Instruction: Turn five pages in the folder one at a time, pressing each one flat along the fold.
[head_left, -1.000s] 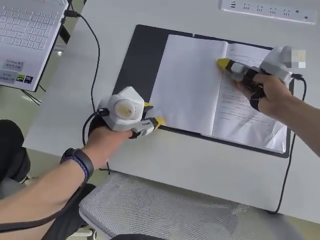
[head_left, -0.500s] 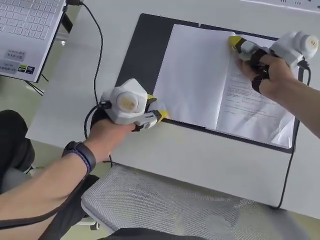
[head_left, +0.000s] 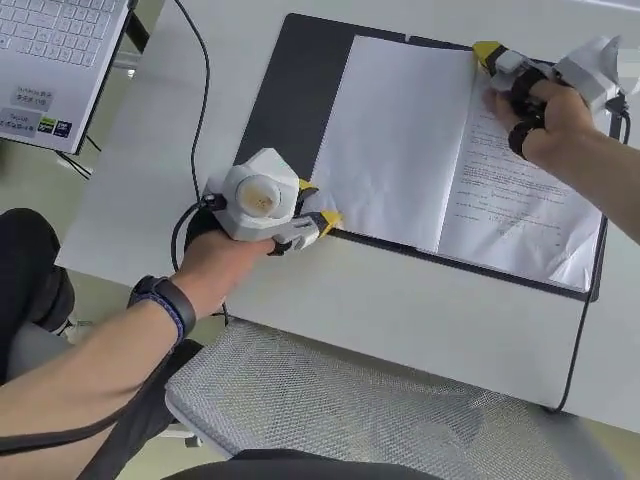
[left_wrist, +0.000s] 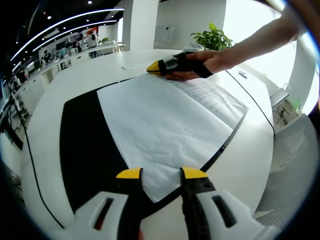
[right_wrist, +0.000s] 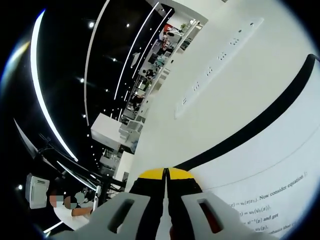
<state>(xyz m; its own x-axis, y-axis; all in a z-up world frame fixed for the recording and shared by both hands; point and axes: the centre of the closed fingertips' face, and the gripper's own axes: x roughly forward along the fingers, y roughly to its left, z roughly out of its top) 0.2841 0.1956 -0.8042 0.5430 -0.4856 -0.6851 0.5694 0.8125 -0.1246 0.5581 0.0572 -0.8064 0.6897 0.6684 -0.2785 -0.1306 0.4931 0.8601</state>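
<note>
A black folder (head_left: 290, 90) lies open on the white table. Its left page (head_left: 390, 140) is blank and its right page (head_left: 520, 210) is printed. My right gripper (head_left: 487, 52) is shut, its yellow tips pressed on the paper at the far end of the fold; the right gripper view has the shut tips (right_wrist: 165, 174) on the printed page (right_wrist: 270, 185) near the folder's black edge. My left gripper (head_left: 322, 222) stands open at the blank page's near left corner. In the left gripper view the page corner (left_wrist: 160, 187) lies between the open tips of my left gripper (left_wrist: 161, 175), and the right gripper (left_wrist: 160, 66) rests far off.
A white laptop (head_left: 50, 50) sits at the table's far left, with a black cable (head_left: 195, 120) running beside the folder. A power strip (right_wrist: 220, 60) lies beyond the folder. A grey mesh chair (head_left: 350, 400) stands below the table's near edge.
My right gripper has slid along the fold away from me, up to the folder's far edge. The left gripper has stayed at the page's near corner. The head camera has shifted.
</note>
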